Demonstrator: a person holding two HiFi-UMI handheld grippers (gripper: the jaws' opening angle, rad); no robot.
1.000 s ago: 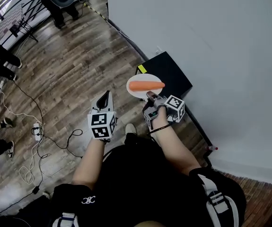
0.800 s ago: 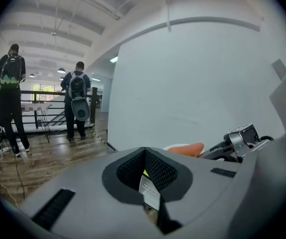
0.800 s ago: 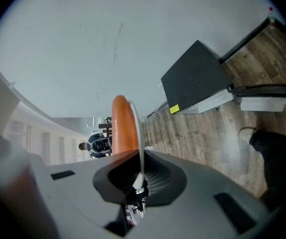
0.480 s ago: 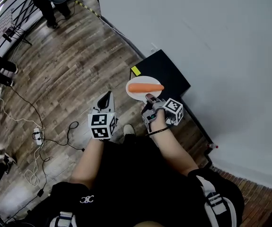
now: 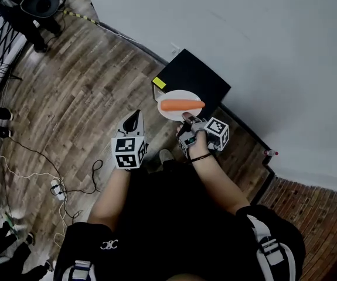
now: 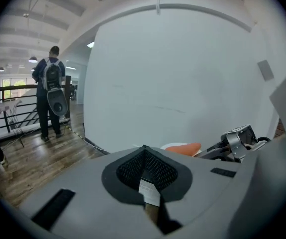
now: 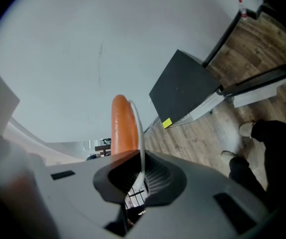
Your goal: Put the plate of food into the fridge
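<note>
Wood-plank floor [image 5: 68,98] with trailing cables [image 5: 80,174] fills the left side. Over the last second it has swung round in the head view as the person turned toward the wall. Next comes the left claw [image 5: 134,118], jaws closed on nothing, held level beside its partner as before. To its right the white plate [image 5: 171,113] carries a carrot [image 5: 181,105] lying across it. The right claw [image 5: 187,117] keeps its jaws clamped on the plate's near rim, and the plate has stayed flat. It now hangs over the front edge of the black fridge [image 5: 194,75], which stands against the white wall [image 5: 244,34] and sits more squarely ahead than before. The approach looks nearly done. The door appears closed, so the free left claw would likely have to open it.
</note>
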